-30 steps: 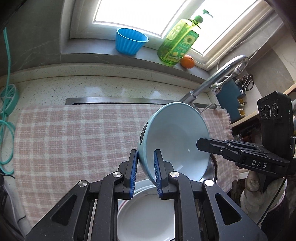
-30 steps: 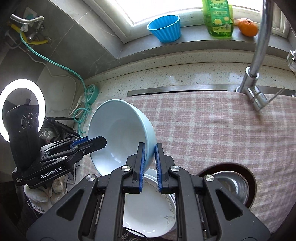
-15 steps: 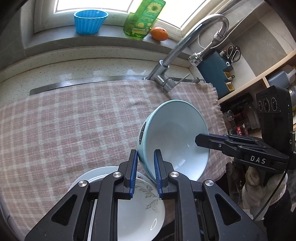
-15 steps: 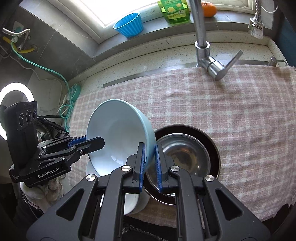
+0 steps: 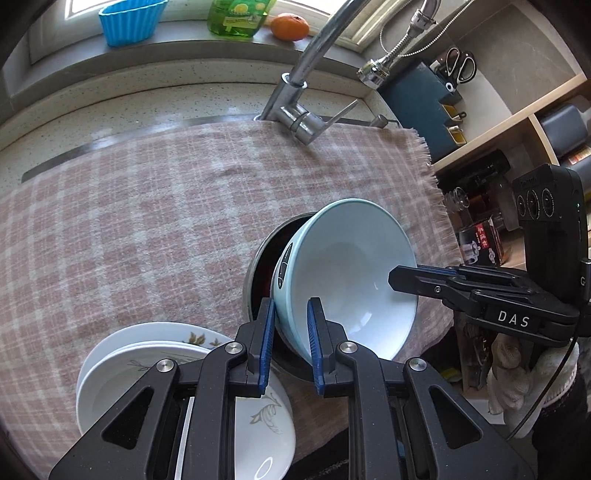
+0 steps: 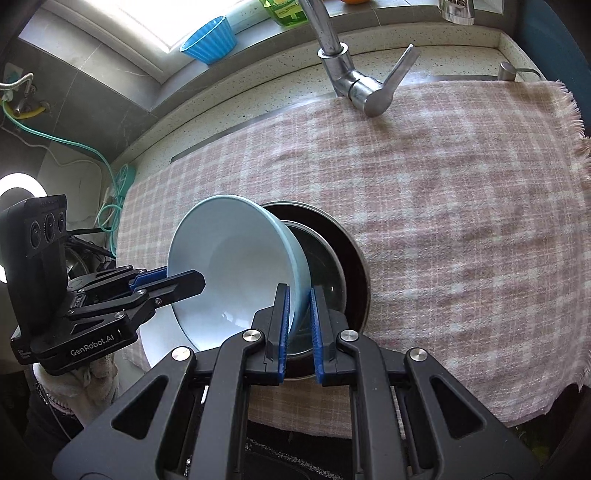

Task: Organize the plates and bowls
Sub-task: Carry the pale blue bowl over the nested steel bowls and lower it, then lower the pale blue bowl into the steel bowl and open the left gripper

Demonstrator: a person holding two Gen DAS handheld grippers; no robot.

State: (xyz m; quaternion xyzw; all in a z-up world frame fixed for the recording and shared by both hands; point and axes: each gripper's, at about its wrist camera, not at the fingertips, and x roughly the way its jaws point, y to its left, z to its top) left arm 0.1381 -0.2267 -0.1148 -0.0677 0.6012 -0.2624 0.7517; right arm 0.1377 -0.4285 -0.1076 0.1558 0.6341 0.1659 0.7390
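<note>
A light blue bowl [image 5: 347, 273] is held tilted between both grippers, just above a dark bowl [image 6: 351, 254] that holds a steel bowl [image 6: 325, 266]. My left gripper [image 5: 290, 343] is shut on the blue bowl's near rim. My right gripper [image 6: 299, 325] is shut on the opposite rim; it shows in the left wrist view [image 5: 402, 277] too. White plates with leaf prints [image 5: 147, 365] are stacked to the left of the dark bowl.
A pink checked cloth [image 6: 443, 206] covers the counter and sink. A steel faucet [image 6: 354, 81] stands at the back. A blue cup [image 5: 127, 20], a green soap bottle [image 5: 236, 18] and an orange [image 5: 290, 26] are on the window sill. Shelves [image 5: 517, 122] are to the right.
Both grippers have carried the blue bowl to the right, from above the white plates to above the dark and steel bowls, and lower. Both grips are unchanged.
</note>
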